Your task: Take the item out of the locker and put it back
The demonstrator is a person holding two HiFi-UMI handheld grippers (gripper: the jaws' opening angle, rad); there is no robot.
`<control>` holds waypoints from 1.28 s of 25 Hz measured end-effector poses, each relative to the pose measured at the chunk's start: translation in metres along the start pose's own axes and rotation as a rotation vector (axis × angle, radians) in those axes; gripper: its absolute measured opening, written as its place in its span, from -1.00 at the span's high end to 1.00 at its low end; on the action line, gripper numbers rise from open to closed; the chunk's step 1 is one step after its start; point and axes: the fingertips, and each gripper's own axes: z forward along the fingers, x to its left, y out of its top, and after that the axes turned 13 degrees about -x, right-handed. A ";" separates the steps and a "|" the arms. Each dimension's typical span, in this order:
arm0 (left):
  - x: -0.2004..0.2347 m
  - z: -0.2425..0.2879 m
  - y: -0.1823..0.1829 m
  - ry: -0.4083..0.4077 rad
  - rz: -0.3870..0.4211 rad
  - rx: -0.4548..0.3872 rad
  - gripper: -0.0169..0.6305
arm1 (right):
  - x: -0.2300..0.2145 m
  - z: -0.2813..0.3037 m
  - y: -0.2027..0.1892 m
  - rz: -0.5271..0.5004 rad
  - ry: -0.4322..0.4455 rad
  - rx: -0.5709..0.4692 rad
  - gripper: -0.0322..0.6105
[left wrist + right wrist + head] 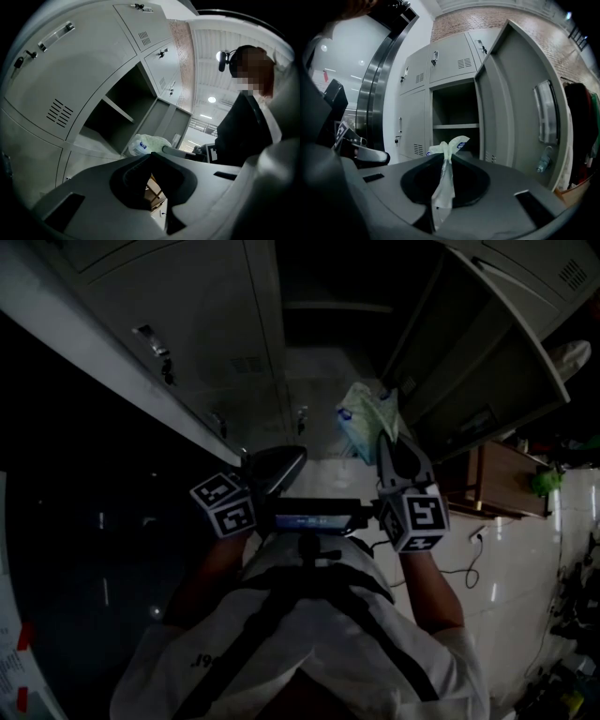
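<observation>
My right gripper point(386, 442) is shut on a pale green and white plastic bag point(367, 418) with blue print, held up in front of the open locker point(337, 352). In the right gripper view a thin twisted strip of the bag point(444, 187) runs between the closed jaws, and the bag's bulk bulges past the tips point(445, 157). Behind it the open locker point(454, 117) shows one shelf and nothing on it. My left gripper point(300, 454) hangs just left of the right one, jaws shut and empty point(152, 154). The bag point(149, 143) shows beyond its tips.
The locker door point(511, 122) stands swung out to the right, with something hanging from its handle point(543, 161). Closed grey lockers point(187, 334) fill the left. A wooden cabinet point(506, 479) and a floor cable point(469, 563) lie to the right. Clothes point(581, 131) hang at far right.
</observation>
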 end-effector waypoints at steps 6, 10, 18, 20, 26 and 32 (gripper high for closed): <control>0.012 0.007 0.015 0.016 0.024 -0.021 0.95 | 0.000 0.016 0.009 -0.016 0.006 -0.016 0.78; 0.018 0.012 0.025 0.012 0.032 -0.029 0.95 | 0.000 0.029 0.018 -0.030 0.004 -0.034 0.78; 0.024 0.026 0.044 -0.004 0.055 -0.039 0.95 | -0.008 0.051 0.038 -0.060 -0.016 -0.081 0.78; 0.023 0.030 0.049 -0.015 0.063 -0.041 0.95 | -0.010 0.057 0.043 -0.065 -0.020 -0.094 0.78; 0.022 0.044 0.061 -0.054 0.085 -0.048 0.95 | -0.009 0.074 0.057 -0.082 -0.024 -0.114 0.78; 0.022 0.056 0.070 -0.075 0.109 -0.043 0.95 | -0.012 0.092 0.071 -0.099 -0.030 -0.149 0.78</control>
